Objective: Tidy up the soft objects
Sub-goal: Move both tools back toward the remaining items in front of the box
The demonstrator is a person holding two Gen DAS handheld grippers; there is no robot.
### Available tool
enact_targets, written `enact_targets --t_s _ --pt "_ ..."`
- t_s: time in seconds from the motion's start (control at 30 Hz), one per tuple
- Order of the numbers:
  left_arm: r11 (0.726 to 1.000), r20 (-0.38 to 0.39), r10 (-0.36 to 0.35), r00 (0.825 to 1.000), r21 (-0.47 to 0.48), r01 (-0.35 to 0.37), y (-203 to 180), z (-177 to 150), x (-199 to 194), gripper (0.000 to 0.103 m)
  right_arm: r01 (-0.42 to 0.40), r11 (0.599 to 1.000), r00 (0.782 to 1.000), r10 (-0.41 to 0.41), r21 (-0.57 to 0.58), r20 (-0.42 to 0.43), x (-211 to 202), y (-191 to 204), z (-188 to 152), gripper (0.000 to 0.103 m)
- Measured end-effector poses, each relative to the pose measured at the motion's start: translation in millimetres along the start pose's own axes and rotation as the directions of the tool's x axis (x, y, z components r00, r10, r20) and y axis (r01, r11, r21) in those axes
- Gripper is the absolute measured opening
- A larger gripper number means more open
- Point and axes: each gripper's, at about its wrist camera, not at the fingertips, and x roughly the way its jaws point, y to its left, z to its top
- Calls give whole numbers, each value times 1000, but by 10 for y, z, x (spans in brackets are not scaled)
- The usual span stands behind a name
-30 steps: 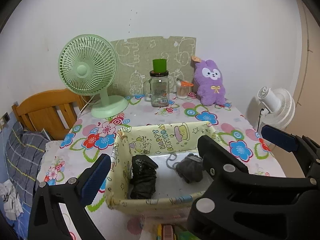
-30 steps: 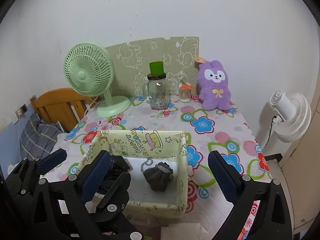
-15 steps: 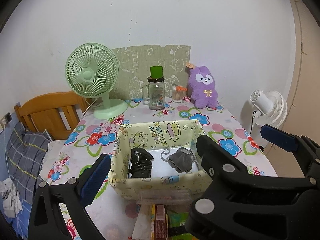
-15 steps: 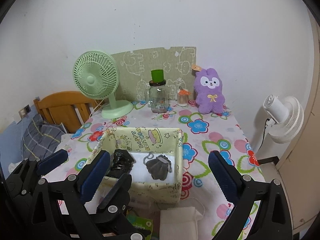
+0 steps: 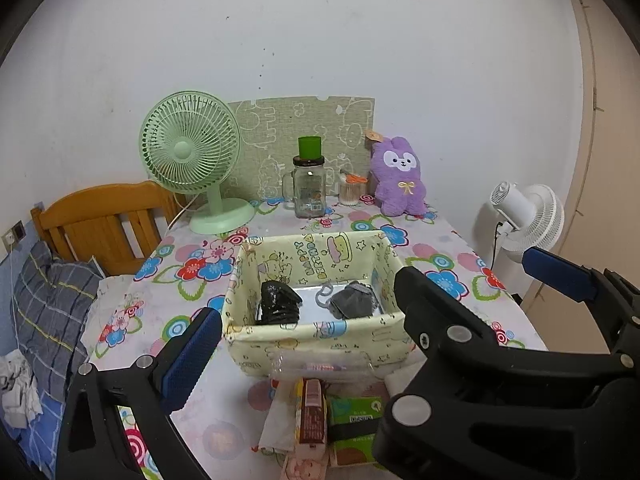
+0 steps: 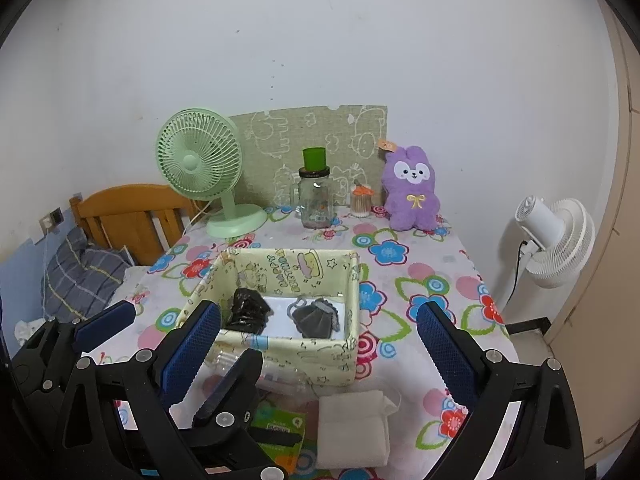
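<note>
Both grippers are pulling back from the desk [image 6: 432, 280], and the view is wider than 1 second ago: the near strip of the floral cloth now shows in front of the fabric storage box [image 5: 316, 340], where before the box filled the lower frame. The left gripper [image 5: 372, 308] hangs with its jaws spread wide and nothing between them; the right gripper [image 6: 320, 344] has its jaws released too, wide apart and empty.

Inside the box lie 2 soft items: 1 black bundle [image 5: 278, 304] on the left side and 1 grey bundle [image 5: 352, 300] on the right, apart from each other on the pale floor of the box, lying as they did a second ago.

In front of the box, newly in sight, 1 folded white cloth [image 6: 354, 432] rests on the desk, with 1 green tissue pack [image 5: 354, 420] and 1 brown snack packet [image 5: 312, 416] just beside it, and a clear plastic pack [image 5: 320, 364] touching the box's near wall.

At the back of the desk stand 1 green desk fan [image 5: 192, 160], 1 glass mug jar [image 5: 308, 192] with 1 green cup [image 5: 309, 147] on its lid, 1 small jar of cotton swabs [image 5: 352, 194] and 1 purple plush rabbit [image 5: 400, 180]. 1 white fan [image 6: 556, 236] stands off the desk to the right.
</note>
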Motion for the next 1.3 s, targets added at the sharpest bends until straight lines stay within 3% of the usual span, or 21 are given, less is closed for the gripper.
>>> enact_targets --t_s 0.8,1.3 --pt "999 -53 -27 998 20 28 -112 -493 36 101 -10 1000 999 10 16 -45 -13 -54 -534 100" --pt "999 -146 -35 989 2 35 -44 -710 314 74 -15 999 992 19 34 -127 257 -49 -767 100"
